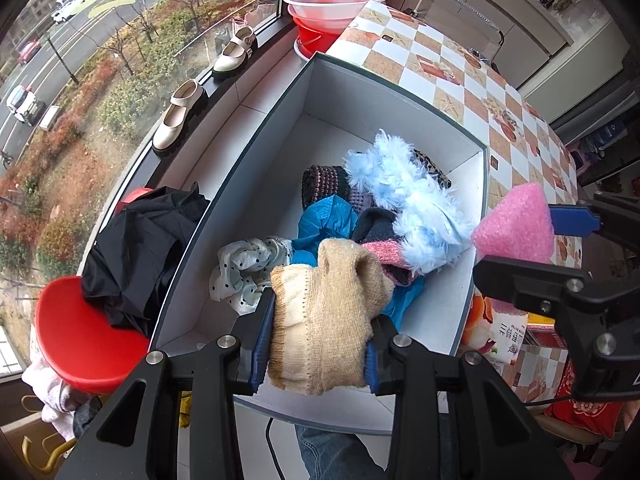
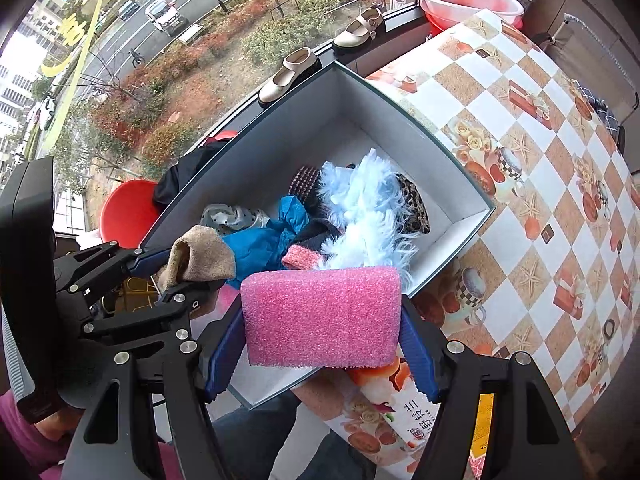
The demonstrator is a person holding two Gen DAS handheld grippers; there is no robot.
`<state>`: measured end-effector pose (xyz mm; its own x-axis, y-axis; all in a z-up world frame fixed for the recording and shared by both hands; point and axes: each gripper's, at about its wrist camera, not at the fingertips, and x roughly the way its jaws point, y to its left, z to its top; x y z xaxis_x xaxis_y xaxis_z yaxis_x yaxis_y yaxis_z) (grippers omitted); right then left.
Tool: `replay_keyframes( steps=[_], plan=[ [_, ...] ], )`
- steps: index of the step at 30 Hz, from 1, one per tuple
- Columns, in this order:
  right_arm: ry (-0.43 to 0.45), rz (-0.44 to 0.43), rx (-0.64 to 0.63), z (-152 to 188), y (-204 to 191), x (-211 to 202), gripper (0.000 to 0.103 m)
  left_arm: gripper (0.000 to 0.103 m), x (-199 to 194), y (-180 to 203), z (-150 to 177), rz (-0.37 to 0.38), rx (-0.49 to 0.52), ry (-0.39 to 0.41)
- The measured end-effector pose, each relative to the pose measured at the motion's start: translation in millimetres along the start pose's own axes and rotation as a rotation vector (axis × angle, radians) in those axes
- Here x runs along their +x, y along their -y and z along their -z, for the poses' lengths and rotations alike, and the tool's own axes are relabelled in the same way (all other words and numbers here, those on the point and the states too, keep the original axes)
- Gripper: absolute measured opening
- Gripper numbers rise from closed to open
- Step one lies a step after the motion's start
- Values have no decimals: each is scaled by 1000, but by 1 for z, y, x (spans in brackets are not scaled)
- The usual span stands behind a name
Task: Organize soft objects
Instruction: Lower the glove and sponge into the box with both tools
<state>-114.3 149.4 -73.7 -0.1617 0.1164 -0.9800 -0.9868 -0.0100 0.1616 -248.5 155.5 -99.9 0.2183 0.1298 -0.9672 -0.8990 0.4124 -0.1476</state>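
My left gripper is shut on a beige knitted sock and holds it above the near end of a grey box. My right gripper is shut on a pink foam sponge at the box's near right corner; the sponge also shows in the left wrist view. Inside the box lie a fluffy light-blue piece, a blue cloth, a polka-dot white cloth, a pink-cuffed dark sock and a dark knit piece.
The box stands at the edge of a checkered tablecloth. A red stool with black cloth stands left of the box. Two beige shoes sit on the window sill. Stacked basins stand at the back. A printed packet lies under the sponge.
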Motion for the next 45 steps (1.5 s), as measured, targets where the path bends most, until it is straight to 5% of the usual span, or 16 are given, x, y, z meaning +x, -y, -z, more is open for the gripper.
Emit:
replay_keyframes(
  steps=[45],
  plan=[
    [-24, 14, 42, -39, 33, 22, 71, 40, 25, 15, -40, -10, 30, -35]
  ],
)
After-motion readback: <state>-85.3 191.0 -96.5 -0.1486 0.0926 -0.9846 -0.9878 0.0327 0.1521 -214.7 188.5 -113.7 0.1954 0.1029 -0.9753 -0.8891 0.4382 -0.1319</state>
